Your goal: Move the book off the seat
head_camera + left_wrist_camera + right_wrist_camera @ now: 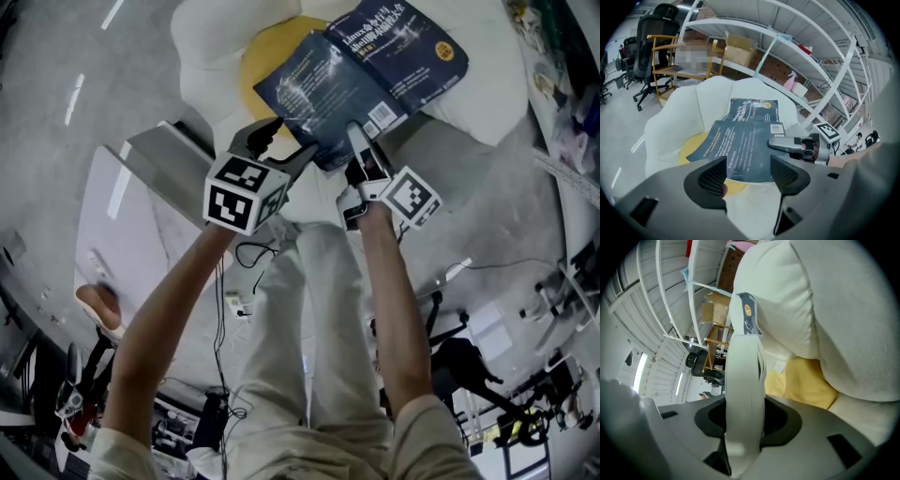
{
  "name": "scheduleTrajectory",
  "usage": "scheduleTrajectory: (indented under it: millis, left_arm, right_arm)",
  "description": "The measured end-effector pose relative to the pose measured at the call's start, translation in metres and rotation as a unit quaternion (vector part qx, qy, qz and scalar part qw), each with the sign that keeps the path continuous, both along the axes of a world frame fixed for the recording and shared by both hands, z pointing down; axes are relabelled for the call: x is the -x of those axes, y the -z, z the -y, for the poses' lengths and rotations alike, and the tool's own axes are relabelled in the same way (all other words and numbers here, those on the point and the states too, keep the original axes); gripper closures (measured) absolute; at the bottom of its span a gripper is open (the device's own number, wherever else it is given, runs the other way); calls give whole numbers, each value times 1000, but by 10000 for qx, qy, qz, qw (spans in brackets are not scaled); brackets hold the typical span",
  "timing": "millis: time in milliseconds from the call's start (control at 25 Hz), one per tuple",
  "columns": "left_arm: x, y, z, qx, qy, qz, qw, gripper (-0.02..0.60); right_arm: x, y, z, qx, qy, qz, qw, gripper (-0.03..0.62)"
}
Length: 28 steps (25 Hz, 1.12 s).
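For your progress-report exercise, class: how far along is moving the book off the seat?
Done: the right gripper is clamped on the edge of the book. In hand: the book looks raised, but hangs over the yellow middle of the seat; the left gripper is open beside it. Left: carry it clear of the seat.

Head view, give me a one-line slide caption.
Right tool clamps the open book over the white seat; left tool hangs open beside it.
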<state>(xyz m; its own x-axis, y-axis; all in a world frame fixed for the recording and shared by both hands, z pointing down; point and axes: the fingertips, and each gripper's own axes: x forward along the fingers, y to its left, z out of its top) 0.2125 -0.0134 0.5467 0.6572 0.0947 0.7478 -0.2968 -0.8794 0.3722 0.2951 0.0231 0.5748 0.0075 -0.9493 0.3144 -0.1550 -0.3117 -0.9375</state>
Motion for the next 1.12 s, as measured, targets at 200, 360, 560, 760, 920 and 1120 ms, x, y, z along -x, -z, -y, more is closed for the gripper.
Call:
scheduleTrajectory:
  millis: [200,360,560,760,920,1120]
  left_arm:
    - [5,18,6,-18,290,-68,9996,290]
    - [10,33,13,23,638,-176,9978,290]
    - [48,60,28,117,1270,-275,9915,291]
    - [80,72,33,178,1619,-291,9862,363]
    - [108,83,39,49,2020,-218,9791,460]
    - [141,93,42,207,2624,-281,9643,543]
  right_arm:
    - [7,16,7,151,324,-72,9993,436]
    - [6,27,11,278,674,-347,9967,436]
    - [25,45,21,402,1107,-625,9911,436]
    - [44,58,31,453,1415,-755,9860,436]
    - [64,73,37,412,1651,-803,9821,436]
    - [94,92,52,164,2011,-763,9765,436]
